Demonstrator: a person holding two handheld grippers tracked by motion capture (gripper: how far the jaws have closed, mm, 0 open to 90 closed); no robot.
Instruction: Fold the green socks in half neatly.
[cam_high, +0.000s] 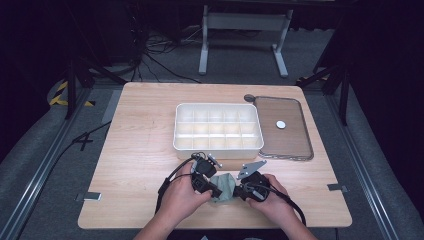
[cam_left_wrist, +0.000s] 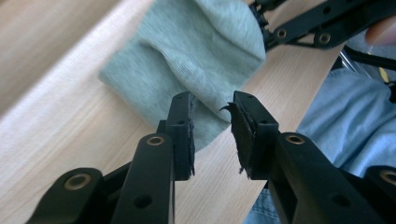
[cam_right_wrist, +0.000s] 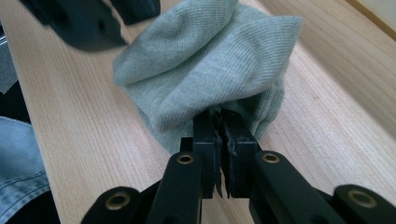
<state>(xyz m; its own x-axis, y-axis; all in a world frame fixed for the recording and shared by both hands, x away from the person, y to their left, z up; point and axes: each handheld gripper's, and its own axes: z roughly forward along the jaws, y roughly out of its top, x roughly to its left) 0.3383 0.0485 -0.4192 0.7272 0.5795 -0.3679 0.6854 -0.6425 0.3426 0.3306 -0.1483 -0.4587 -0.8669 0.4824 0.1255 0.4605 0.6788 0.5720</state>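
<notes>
Basically, left gripper (cam_high: 215, 189) sits at the left edge of the grey-green cloth (cam_high: 226, 186), jaws apart a moderate gap, nothing between them, fabric just past the tips; looks lined up to take a second hold. Cloth is bunched on the wooden table (cam_high: 140, 150) at the near edge, in front of the white divided tray (cam_high: 218, 146). Right gripper (cam_high: 241, 190) has its jaws pinched together on a fold of the cloth, likely to anchor it for folding. Further right, a flat lid (cam_high: 290, 145) with a small white disc (cam_high: 281, 124) lies beside the tray. No brands, labels or writing readable
</notes>
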